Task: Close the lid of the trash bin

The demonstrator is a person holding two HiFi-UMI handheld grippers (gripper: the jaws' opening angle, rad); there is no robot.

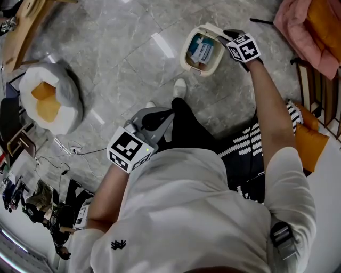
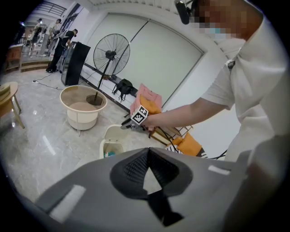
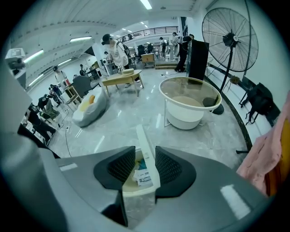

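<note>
A large open indoor hall, seemingly a shared workspace: polished marble floor [image 3: 136,113], ceiling strip lights [image 3: 146,4], people around a far wooden table [image 3: 122,78], a beanbag [image 3: 90,108] at left, a pedestal fan [image 3: 229,34] at right.

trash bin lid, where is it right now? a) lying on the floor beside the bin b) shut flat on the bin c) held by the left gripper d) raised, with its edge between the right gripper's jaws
D: in the right gripper view the lid stands up from the open trash bin, between the spread jaws of the right gripper.
</note>
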